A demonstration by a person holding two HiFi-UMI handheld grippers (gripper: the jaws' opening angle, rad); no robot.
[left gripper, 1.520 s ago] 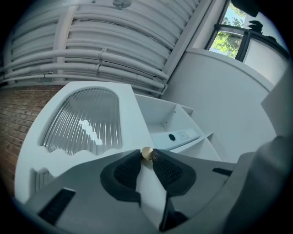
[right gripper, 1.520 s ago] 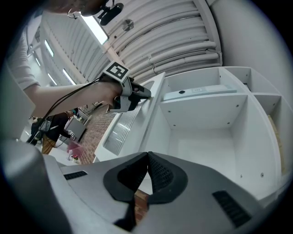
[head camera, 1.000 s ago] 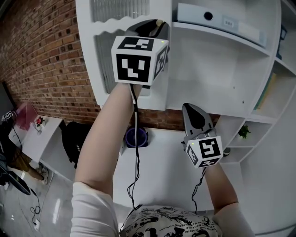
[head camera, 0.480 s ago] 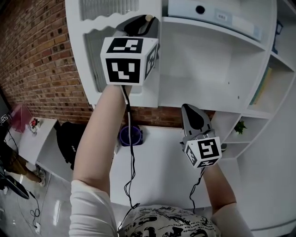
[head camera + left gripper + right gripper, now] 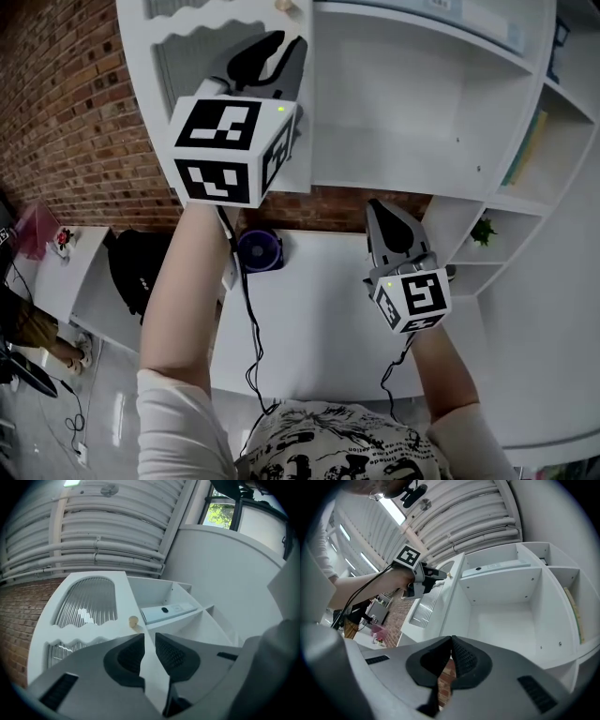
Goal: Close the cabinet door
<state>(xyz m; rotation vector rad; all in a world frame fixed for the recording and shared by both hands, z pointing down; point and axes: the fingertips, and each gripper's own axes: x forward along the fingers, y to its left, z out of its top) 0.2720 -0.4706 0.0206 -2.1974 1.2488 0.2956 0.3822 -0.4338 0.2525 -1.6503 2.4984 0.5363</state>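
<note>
The white cabinet door (image 5: pixel 139 75) stands swung out, with ribbed glass panes and a small round knob (image 5: pixel 282 5) near its free edge. My left gripper (image 5: pixel 291 39) is raised in front of the door's outer face, just below the knob and apart from it. In the left gripper view the knob (image 5: pixel 133 620) sits above my left gripper (image 5: pixel 149 637); its jaws stand a narrow gap apart, and only the door's edge (image 5: pixel 140 634) shows through it. My right gripper (image 5: pixel 377 206) hangs lower, below the open compartment, shut on nothing (image 5: pixel 451 638).
The open compartment (image 5: pixel 501 620) is bare inside; a flat white box (image 5: pixel 168 611) lies on the shelf above it. Books (image 5: pixel 525 150) and a small plant (image 5: pixel 483 230) fill the right shelves. A brick wall (image 5: pixel 66 122) is left; a white desk (image 5: pixel 309 328) with a purple round object (image 5: pixel 260 251) lies below.
Both grippers have sunk a little. The left one has dropped from beside the knob to below it; its jaw gap looks the same. The door has not visibly swung.
</note>
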